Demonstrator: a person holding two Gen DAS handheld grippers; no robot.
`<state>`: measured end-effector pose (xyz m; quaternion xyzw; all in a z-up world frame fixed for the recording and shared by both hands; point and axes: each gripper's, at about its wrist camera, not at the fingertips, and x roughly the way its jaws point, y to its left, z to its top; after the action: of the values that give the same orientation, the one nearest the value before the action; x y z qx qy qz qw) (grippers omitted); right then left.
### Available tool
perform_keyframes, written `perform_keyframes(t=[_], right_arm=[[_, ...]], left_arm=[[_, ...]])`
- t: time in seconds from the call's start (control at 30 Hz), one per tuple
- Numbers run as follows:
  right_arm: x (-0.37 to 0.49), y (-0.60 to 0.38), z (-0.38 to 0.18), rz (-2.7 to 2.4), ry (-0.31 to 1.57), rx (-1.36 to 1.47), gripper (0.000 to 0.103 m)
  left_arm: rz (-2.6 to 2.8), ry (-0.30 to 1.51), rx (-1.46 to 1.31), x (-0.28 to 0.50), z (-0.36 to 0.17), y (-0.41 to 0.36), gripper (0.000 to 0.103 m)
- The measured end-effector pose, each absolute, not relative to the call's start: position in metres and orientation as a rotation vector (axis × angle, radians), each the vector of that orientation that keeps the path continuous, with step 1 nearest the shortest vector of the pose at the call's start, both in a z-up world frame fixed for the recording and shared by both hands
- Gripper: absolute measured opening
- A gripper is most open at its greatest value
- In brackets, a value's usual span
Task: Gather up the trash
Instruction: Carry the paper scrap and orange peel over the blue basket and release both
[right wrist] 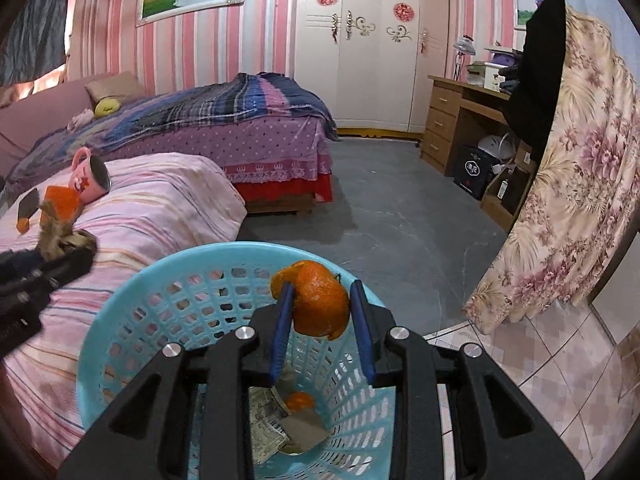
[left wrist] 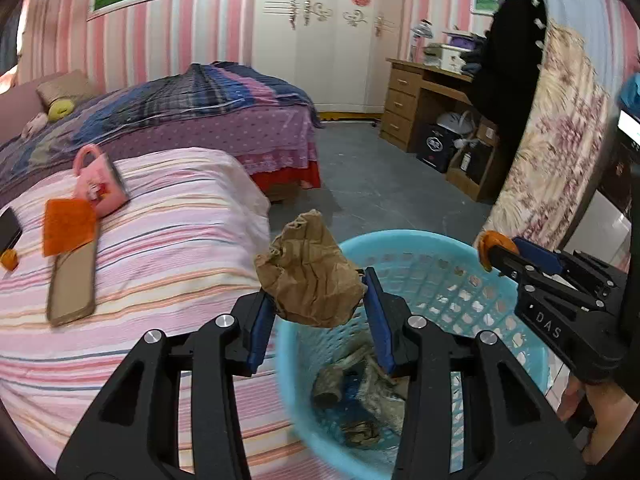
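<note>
Here I hold both grippers over the light-blue waste basket (right wrist: pixel 132 308), which stands on the floor against the side of the striped pink bedspread (left wrist: pixel 168 208).

Farthest left on that bedspread, near its left edge, lie a dark phone (left wrist: pixel 9 229) and a small orange scrap (left wrist: pixel 9 259). Beside them a flat tan case (left wrist: pixel 72 280) lies lengthwise with an orange cloth (left wrist: pixel 68 226) across its far end, and a pink mug (left wrist: pixel 100 184) lies tipped on its side, touching the cloth.

My left gripper (left wrist: pixel 318 300) is clamped on a crumpled brown paper bag (left wrist: pixel 308 272); both blue pads press into its sides, and it hangs above the basket's near-left rim, by the bed's edge.

Inside the basket I see crumpled paper scraps (right wrist: pixel 266 420), a grey flat piece (right wrist: pixel 304 426) and a bit of orange peel (right wrist: pixel 299 400) on the bottom.

My right gripper (right wrist: pixel 320 312) pinches a curled orange peel (right wrist: pixel 318 300). The left pad is on it; whether the right pad touches I cannot tell. The peel hangs over the basket's far rim.

Right of the basket, a floral blanket (right wrist: pixel 568 200) hangs down to the tiled floor.
</note>
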<state>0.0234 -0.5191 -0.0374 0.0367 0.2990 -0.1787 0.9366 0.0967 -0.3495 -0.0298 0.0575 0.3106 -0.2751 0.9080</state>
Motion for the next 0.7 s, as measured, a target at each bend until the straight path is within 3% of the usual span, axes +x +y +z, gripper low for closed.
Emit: perform_keyframes(t=[0.07, 0.17, 0.2, 0.37, 0.6, 0.67, 0.7], right_arm=[[0.022, -0.523, -0.039, -0.368, 0.612, 0.085, 0.029], [0.023, -0.526, -0.04, -0.37, 0.613, 0.095, 0.029], [0.024, -0.524, -0.04, -0.371, 0.613, 0.095, 0.029], [0.024, -0.521, -0.038, -0.369, 0.608, 0.089, 0.029], [0.034, -0.504, -0.037, -0.367, 0.607, 0.056, 0.031], [0.035, -0.497, -0.033, -0.385, 0.582, 0.04, 0.044], [0.035, -0.494, -0.033, -0.39, 0.574, 0.035, 0.063]], left_arm=[[-0.579, 0.641, 0.139, 0.094, -0.033, -0.359, 0.043], [-0.549, 0.63, 0.153, 0.093, -0.036, -0.357, 0.08], [-0.537, 0.624, 0.15, 0.094, -0.036, -0.353, 0.086], [-0.455, 0.618, 0.142, 0.107, -0.035, -0.327, 0.096], [-0.389, 0.62, 0.103, 0.12, -0.032, -0.288, 0.096], [-0.369, 0.612, 0.1, 0.12, -0.028, -0.28, 0.097], [-0.358, 0.605, 0.102, 0.12, -0.026, -0.275, 0.097]])
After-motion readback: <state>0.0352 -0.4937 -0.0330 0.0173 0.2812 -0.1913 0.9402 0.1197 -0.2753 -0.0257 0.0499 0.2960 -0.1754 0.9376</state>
